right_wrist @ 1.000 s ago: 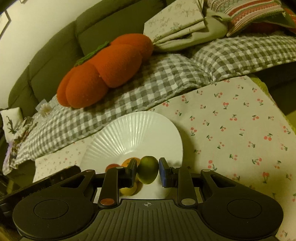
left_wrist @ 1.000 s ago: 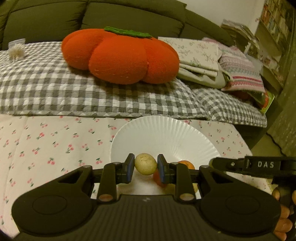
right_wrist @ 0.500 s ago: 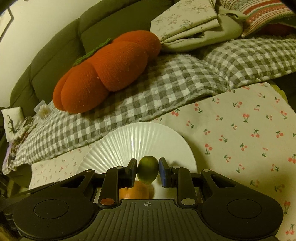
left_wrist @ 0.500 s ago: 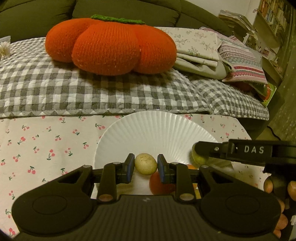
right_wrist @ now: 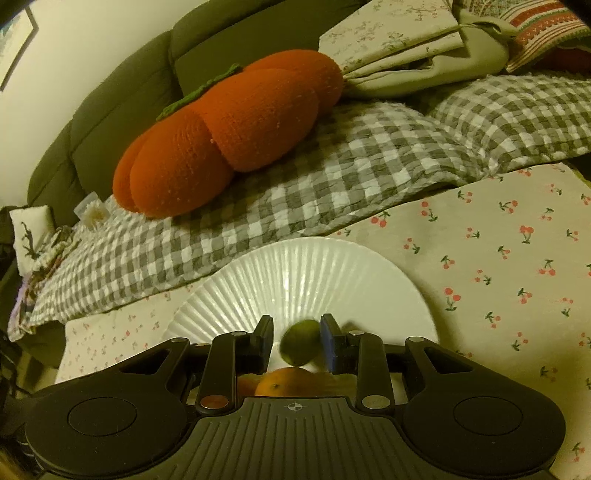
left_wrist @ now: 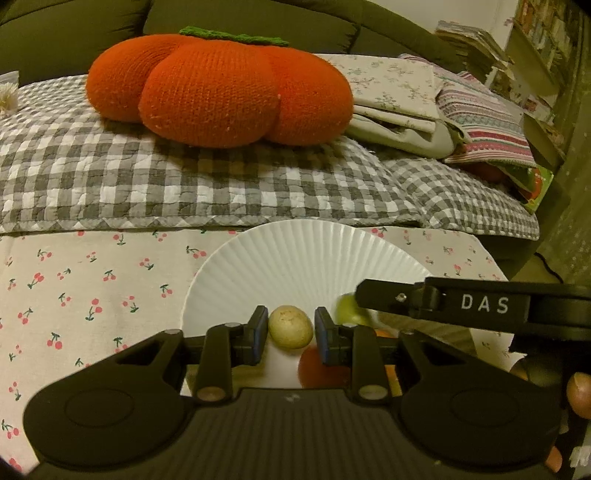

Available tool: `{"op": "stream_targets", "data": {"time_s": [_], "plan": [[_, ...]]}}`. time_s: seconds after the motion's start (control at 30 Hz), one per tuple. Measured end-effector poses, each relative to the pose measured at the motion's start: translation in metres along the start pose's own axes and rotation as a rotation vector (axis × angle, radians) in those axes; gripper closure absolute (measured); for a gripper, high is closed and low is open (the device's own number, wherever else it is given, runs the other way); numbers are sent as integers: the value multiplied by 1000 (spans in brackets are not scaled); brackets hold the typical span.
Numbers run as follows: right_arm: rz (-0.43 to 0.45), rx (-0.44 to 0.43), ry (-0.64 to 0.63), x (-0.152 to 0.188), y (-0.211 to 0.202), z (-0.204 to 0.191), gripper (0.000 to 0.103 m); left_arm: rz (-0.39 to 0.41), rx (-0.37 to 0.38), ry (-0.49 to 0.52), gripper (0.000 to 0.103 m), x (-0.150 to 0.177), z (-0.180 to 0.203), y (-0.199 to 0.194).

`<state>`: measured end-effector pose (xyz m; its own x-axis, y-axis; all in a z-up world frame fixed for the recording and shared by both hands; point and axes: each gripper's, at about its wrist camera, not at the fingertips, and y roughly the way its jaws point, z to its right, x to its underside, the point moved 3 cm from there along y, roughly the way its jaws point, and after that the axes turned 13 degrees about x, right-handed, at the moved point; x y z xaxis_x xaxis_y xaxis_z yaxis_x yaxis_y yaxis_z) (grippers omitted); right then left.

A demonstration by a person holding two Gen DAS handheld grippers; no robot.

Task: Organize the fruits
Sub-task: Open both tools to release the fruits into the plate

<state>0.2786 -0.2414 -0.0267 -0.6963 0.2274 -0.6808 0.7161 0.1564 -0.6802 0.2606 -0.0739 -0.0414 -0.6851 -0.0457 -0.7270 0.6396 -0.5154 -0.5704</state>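
Broadly, starts with an olive sofa [left_wrist: 74,22] across the back, draped in a grey checked quilt [left_wrist: 184,184] and carrying a knitted orange pumpkin cushion [left_wrist: 221,88]. Next, nearer, comes a cherry-print cloth [left_wrist: 92,288] with a white fluted plate [left_wrist: 295,258] on it. Lower still sits the left gripper [left_wrist: 290,330], jaws having just been opening and now apart, with narrow slivers of plate showing on either side of a pale oval fruit [left_wrist: 290,326] that lies squarely between the pads, over the plate's near part. Beside it hangs the right gripper [right_wrist: 297,338], jaws likewise just parted: a clear gap at the left pad, the right pad close or barely brushing a blurred green fruit [right_wrist: 300,343], seemingly dropping free above an orange [right_wrist: 288,382] already on the plate. Also on the plate, below the left jaws, shows a red fruit [left_wrist: 317,369]. Judged by look, both small fruits should be light, firm-skinned, smooth and eager to roll, so best pinched across the widest middle, pads square to the short axis, never near the tapered ends. Probably safest released low onto the plate's flat centre, away from the sloping rim and the fruit already there.
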Motion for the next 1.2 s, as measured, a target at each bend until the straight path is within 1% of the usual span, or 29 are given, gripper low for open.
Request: {"op": "stream_targets", "data": {"time_s": [0.03,0.07,0.17,0.27,0.43,0.53,0.6,0.73,0.87,1.03,1.07,1.1,1.2], "plan": [[1,-10,-3,0,-1,-1,73,8,3,5,61,-1,1,-2],[5,-10,-8,0,-2,-3,69,20,1,8,56,-2,1,-5],[24,5,-21,-1,-9,-4,66,25,5,2,56,-4,2,-10],[20,7,6,-4,-14,0,66,33,9,-17,57,-5,1,-16],[27,13,25,-7,-26,5,66,44,-7,-26,57,-6,1,-29],[14,6,48,-7,-34,8,66,48,-20,-41,57,-5,0,-40],[6,4,58,-6,-39,8,61,49,-23,-51,57,-3,-1,-48],[-12,1,53,0,-51,4,60,29,-59,-57,57,5,-3,-65],[-27,-7,33,9,-65,-2,60,-18,-126,-60,57,14,-6,-78],[-53,-42,16,24,-84,-11,60,-35,-156,-103,57,25,-11,-103],[-57,-48,11,26,-88,-13,59,-40,-167,-109,57,28,-12,-108],[-60,-51,6,28,-92,-15,55,-47,-181,-114,57,30,-13,-113],[-62,-56,-8,35,-103,-21,53,-46,-201,-138,55,34,-17,-128]]}}
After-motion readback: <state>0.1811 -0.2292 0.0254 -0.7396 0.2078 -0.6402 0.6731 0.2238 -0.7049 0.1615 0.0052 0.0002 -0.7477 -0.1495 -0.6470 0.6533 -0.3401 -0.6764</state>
